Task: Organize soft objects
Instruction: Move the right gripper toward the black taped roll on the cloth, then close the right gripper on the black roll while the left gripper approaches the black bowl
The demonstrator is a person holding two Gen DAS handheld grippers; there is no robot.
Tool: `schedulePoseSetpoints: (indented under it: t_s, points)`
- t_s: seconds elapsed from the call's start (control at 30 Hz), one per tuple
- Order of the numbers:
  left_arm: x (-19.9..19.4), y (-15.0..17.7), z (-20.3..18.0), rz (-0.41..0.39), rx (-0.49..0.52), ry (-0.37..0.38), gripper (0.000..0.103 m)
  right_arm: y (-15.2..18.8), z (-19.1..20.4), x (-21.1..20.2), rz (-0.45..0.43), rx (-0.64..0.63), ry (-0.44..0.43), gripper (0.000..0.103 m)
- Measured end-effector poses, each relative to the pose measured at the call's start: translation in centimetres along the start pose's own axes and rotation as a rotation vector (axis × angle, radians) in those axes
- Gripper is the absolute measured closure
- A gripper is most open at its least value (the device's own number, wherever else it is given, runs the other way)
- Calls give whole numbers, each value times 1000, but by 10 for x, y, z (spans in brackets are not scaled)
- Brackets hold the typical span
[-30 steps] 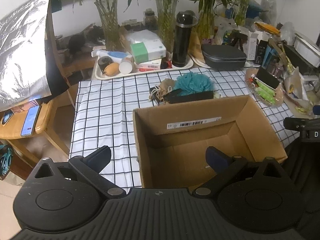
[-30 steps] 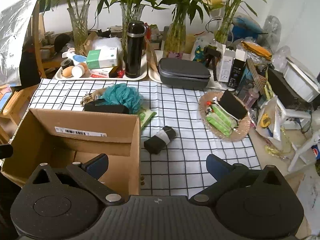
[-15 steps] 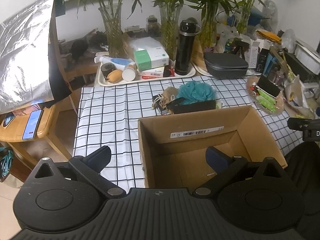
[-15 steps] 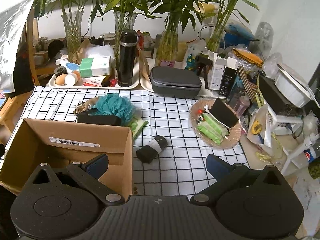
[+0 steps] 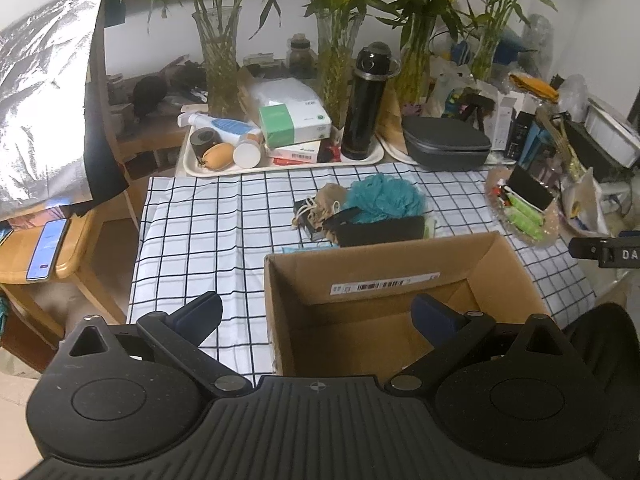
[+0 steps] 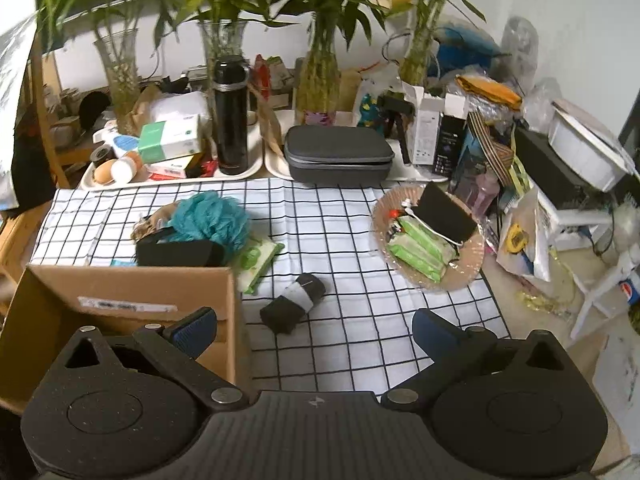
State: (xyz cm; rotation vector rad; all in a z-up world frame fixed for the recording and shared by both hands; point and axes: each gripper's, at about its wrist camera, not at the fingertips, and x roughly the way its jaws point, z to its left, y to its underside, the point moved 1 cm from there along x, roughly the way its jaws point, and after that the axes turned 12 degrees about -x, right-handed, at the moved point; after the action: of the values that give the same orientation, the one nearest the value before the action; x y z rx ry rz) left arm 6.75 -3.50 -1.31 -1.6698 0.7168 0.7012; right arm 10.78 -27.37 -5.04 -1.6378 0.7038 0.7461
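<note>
— Two claws, both with fingers spread wide and nothing between them. The left claw hangs over the near wall of the open brown cardboard box; its right finger sits above the box's inside, its left finger above the black-and-white checked cloth on the bench.

— And the right claw?

— It hangs over the cloth just right of the box. Straight ahead of it, between its fingers, lies a rolled black sock with a grey band, beside the box but not touching it.

— Other soft things?

— Ahead and left of the right claw, behind the box's far wall: a fluffy teal bath pouf, a flat black pouch touching it, and a green tissue pack just right of them. Ahead and right, a round glass plate holds more green packs.
</note>
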Motion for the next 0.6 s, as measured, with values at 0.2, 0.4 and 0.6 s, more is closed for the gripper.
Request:
schedulePoseSetpoints:
  t_s: [0.2, 0.4, 0.6]
  points:
    - [10, -4, 9, 1, -19, 33, 0, -3, -26, 31, 22, 86, -53, 0]
    - [22, -7, 20, 10, -33, 51, 0, -6, -35, 71, 59, 130, -100, 0]
    - [32, -6, 28, 14, -58, 99, 0, -14, -37, 121, 108, 219, -189, 0]
